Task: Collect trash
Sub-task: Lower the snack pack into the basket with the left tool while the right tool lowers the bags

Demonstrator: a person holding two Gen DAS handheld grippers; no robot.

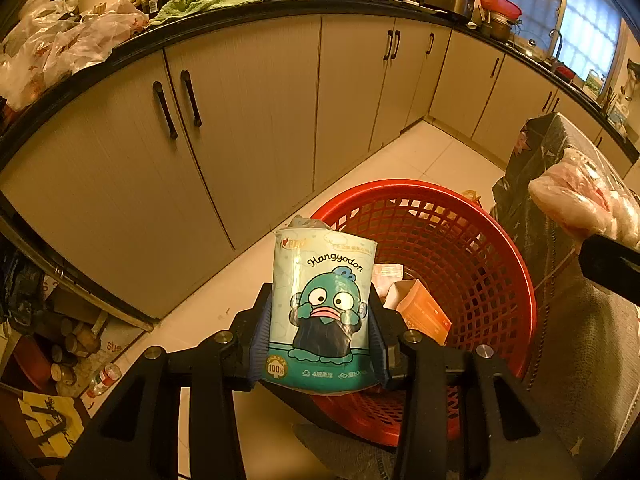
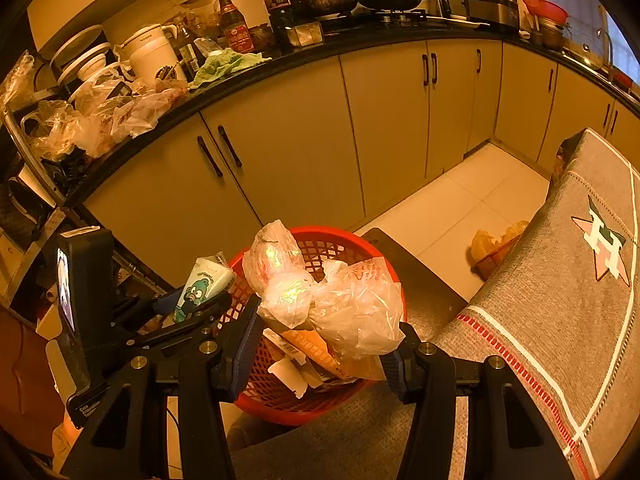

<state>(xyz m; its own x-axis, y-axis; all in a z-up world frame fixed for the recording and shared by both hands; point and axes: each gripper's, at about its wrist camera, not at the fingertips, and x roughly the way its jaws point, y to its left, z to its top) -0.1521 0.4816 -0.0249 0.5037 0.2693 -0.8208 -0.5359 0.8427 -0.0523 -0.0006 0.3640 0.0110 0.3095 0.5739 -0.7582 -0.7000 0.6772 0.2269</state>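
Note:
My left gripper [image 1: 320,320] is shut on a teal tissue pack [image 1: 320,312] printed with a cartoon fish, held upright just left of the red mesh basket [image 1: 500,240]. The pack also shows in the right wrist view [image 2: 202,286]. My right gripper [image 2: 320,328] is shut on a crumpled clear plastic bag [image 2: 324,288], held over the basket's rim [image 2: 384,254]. The bag shows at the right edge of the left wrist view [image 1: 580,200]. Inside the basket lie an orange carton [image 1: 424,308] and some paper scraps [image 2: 288,372].
Kitchen cabinets [image 1: 248,120] run behind, under a cluttered black counter [image 2: 280,60] with plastic bags [image 2: 100,116]. A table with a grey cloth [image 2: 560,300] stands at the right. A small orange basket [image 2: 496,248] sits on the tiled floor [image 1: 420,156].

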